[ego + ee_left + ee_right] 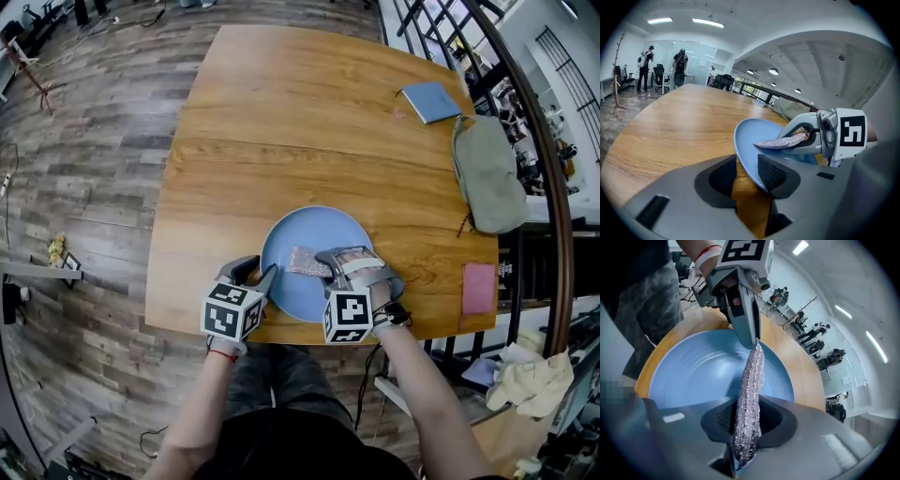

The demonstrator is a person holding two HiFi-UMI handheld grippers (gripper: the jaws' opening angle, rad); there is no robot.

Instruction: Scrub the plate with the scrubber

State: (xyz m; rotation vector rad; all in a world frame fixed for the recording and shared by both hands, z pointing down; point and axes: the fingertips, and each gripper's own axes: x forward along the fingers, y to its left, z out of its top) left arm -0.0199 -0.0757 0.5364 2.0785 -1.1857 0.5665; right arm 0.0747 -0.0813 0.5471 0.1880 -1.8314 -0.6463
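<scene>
A round blue plate (314, 239) lies on the wooden table (281, 122) near its front edge. My left gripper (260, 273) is at the plate's left rim. In the left gripper view the jaws (746, 174) stand open: the rim (747, 161) passes between them, close to the right pad, with bare wood showing on the other side. My right gripper (330, 262) is shut on a silvery, glittery scrubber (307, 261), which reaches out over the plate's near right part. In the right gripper view the scrubber (751, 390) stands up from the pads above the blue plate (689, 376).
A blue notebook (429, 100) and a grey-green bag (487, 173) lie at the table's far right. A pink cloth (478, 287) sits near the right front corner. A dark railing (525, 103) runs past the right edge.
</scene>
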